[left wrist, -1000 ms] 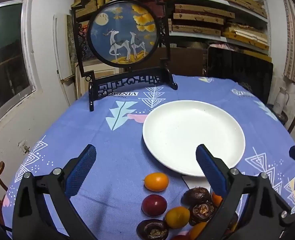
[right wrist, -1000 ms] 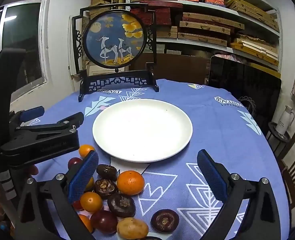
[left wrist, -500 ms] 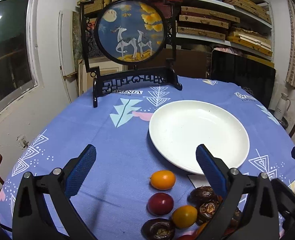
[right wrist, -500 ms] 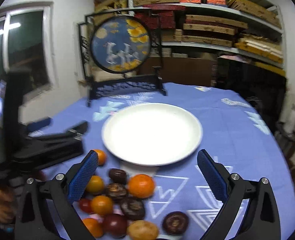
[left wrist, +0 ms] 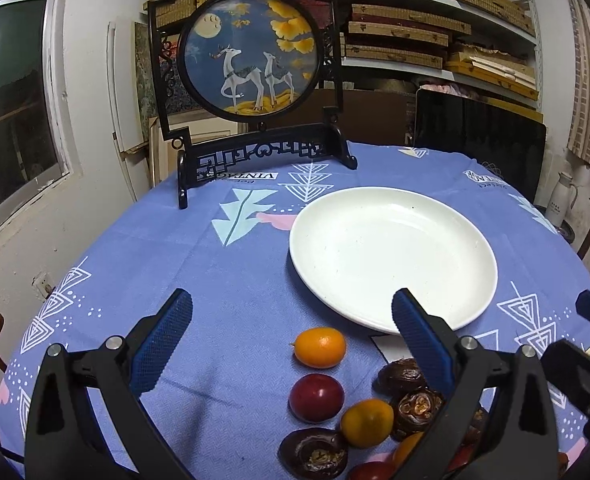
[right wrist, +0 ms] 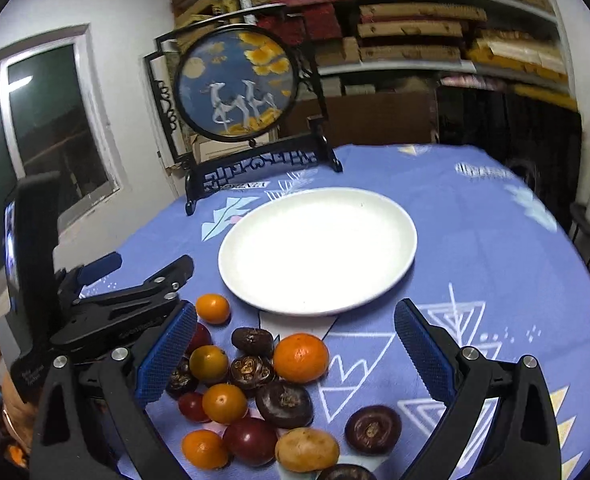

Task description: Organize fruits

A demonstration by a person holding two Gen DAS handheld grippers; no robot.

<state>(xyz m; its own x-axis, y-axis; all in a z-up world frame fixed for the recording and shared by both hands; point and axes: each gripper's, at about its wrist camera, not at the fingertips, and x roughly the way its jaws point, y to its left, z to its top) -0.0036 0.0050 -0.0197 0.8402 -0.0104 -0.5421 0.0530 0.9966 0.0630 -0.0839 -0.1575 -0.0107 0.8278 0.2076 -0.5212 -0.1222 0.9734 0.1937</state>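
We see the blue-clothed tabletop [left wrist: 231, 264], the white plate [right wrist: 319, 248] bare, and the fruit pile [right wrist: 255, 384] just in front of it, partly hidden by our spread, empty right gripper [right wrist: 295, 352]. Our left gripper [left wrist: 293, 336] gapes too, masking some fruit.

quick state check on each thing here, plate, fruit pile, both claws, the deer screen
white plate: empty, flat on the tablecloth
fruit pile: loose on the cloth, none plated
left claw: open, holding nothing
right claw: open, holding nothing
deer screen: upright on its stand
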